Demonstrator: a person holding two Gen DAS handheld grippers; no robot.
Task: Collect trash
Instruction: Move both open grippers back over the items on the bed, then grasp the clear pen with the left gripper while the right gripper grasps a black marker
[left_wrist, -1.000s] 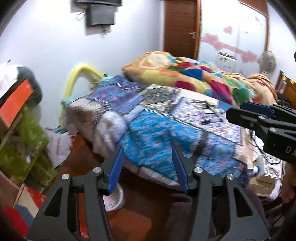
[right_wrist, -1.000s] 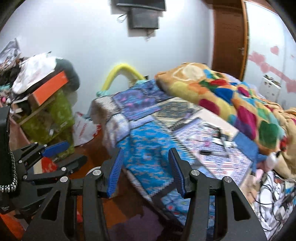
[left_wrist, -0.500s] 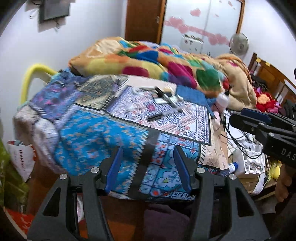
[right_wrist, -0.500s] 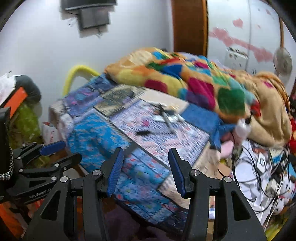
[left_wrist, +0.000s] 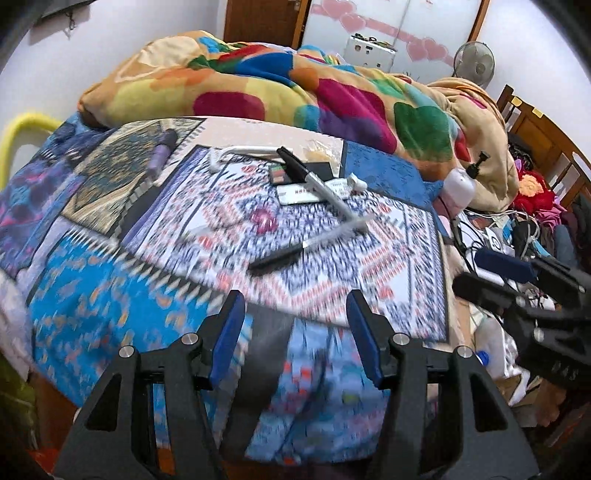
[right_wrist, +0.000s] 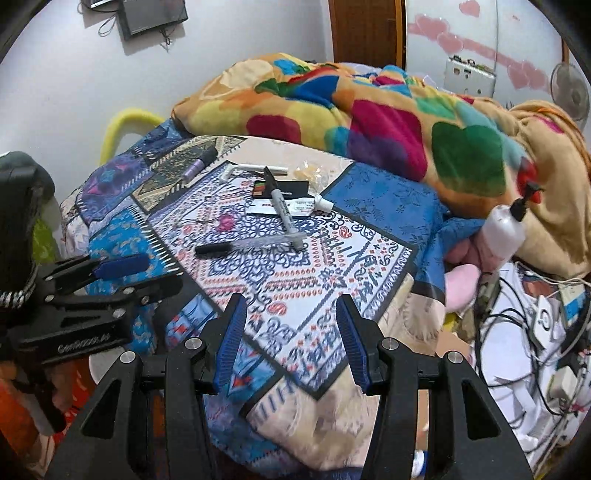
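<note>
two grippers hang at the near edge of the bed, both empty. the left gripper (left_wrist: 293, 334) has its blue pads spread wide with only bedspread showing between them, and the right gripper (right_wrist: 290, 336) is spread the same way, nothing in its grasp.

beyond them, on the patterned bedspread (right_wrist: 332, 266), the litter lies in a loose cluster around the silver marker (right_wrist: 284, 212), which serves as the landmark. nearest, touching the marker's near end, is a clear pen with a black cap (right_wrist: 251, 245), lying crosswise. it looks light, stiff and smooth, so it would likely roll or squirt out of the pads; a pinch across its middle seems safest. the marker itself is thicker and rigid, an easier hold at mid-barrel.

under the marker sit a flat white card (right_wrist: 291, 208) and a dark card (right_wrist: 291, 188). these lie flush on soft cloth, so i judge them hard to pinch from above; an exposed edge is the place to try.

just right of the marker's middle is a small white tube (right_wrist: 325, 202), probably squashy. beyond the marker's far end lie a white razor-like stick (right_wrist: 255, 169) and crinkled clear wrapper (right_wrist: 312, 173), feather-light and easily crushed. farther left is a purple pen (right_wrist: 195, 167). behind all sits the heaped bright blanket (right_wrist: 388, 114).
</note>
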